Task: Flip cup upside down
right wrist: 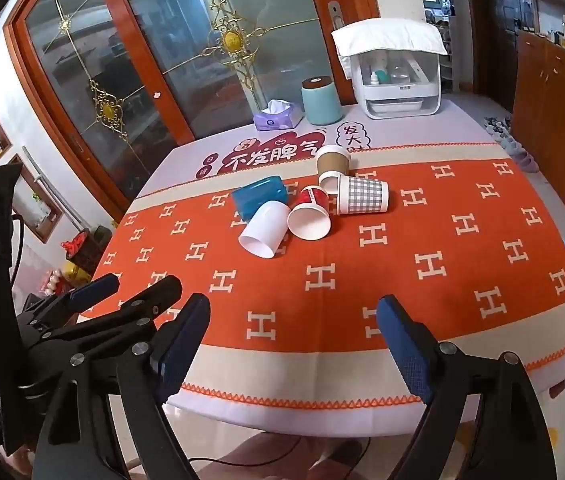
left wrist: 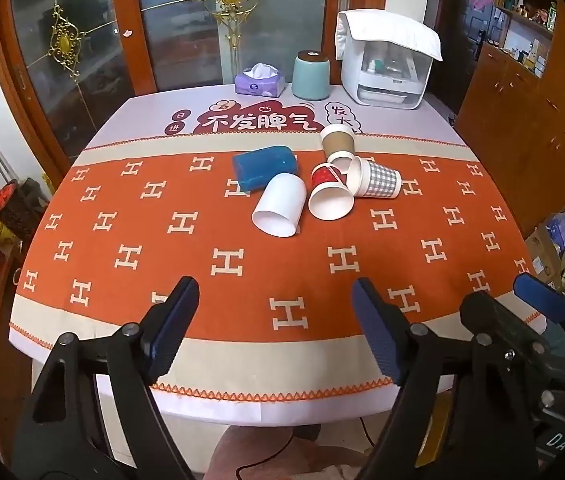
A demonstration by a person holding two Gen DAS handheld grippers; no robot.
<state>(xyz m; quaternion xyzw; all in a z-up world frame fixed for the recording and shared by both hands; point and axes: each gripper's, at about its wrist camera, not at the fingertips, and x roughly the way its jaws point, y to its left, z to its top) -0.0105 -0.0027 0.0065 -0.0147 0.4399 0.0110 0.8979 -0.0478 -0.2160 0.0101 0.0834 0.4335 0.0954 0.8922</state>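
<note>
Since both sit back at near table [left wrist: 482,240] edge, left hand-held gripper [left wrist: 274,320] and right hand-held gripper [right wrist: 294,336] spread wide, empty. White cup [left wrist: 279,210] lies sideways well ahead, mouth facing them, touching red cup [left wrist: 328,196]: nearest pick.

Both wrist cameras look forward and down from off the desk's [left wrist: 82,320] near edge, well back from the 5 tipped cups [left wrist: 310,184] mid-desk. The right view sits further right, angled leftward. Both share the orange cloth [right wrist: 462,280] and glass doors [right wrist: 162,60].
</note>
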